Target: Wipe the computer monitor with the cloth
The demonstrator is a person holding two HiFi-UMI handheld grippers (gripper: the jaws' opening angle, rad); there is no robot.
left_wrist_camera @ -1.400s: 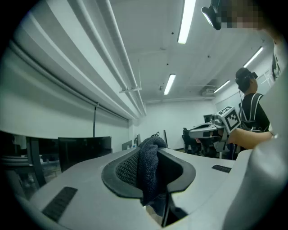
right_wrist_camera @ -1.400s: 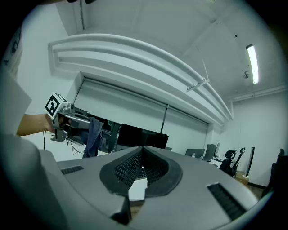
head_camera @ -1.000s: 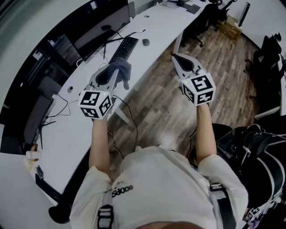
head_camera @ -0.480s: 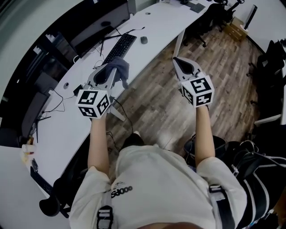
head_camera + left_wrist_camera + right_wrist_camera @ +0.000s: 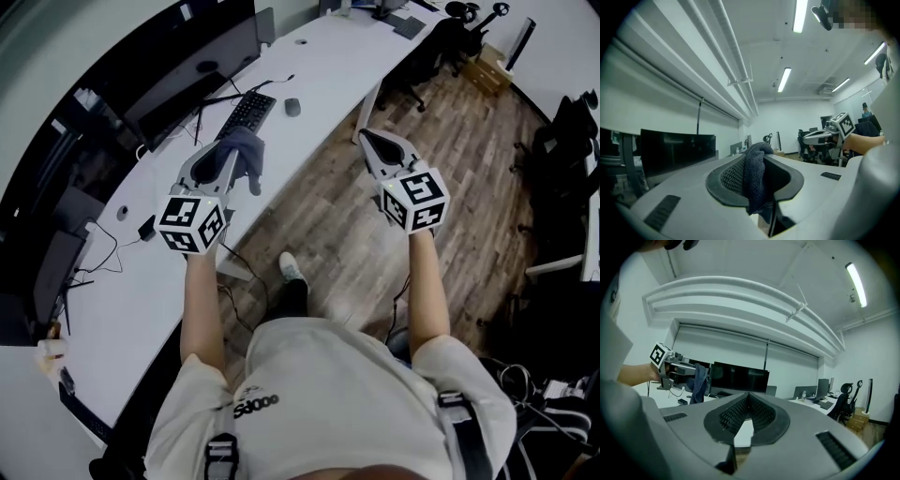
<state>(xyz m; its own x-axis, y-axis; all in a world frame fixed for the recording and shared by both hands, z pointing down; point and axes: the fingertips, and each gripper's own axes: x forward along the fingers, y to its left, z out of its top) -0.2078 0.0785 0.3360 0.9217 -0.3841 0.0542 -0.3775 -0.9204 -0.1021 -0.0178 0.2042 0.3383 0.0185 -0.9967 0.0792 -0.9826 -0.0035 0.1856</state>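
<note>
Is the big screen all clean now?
Not yet. Done: the cloth is picked up, clamped in the left gripper. Right now it hangs in the air over the desk edge, short of the monitor. The wiping itself is left. The right gripper is shut and empty.

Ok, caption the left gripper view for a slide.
Left gripper shut on a dark cloth, black monitor behind it at left.
</note>
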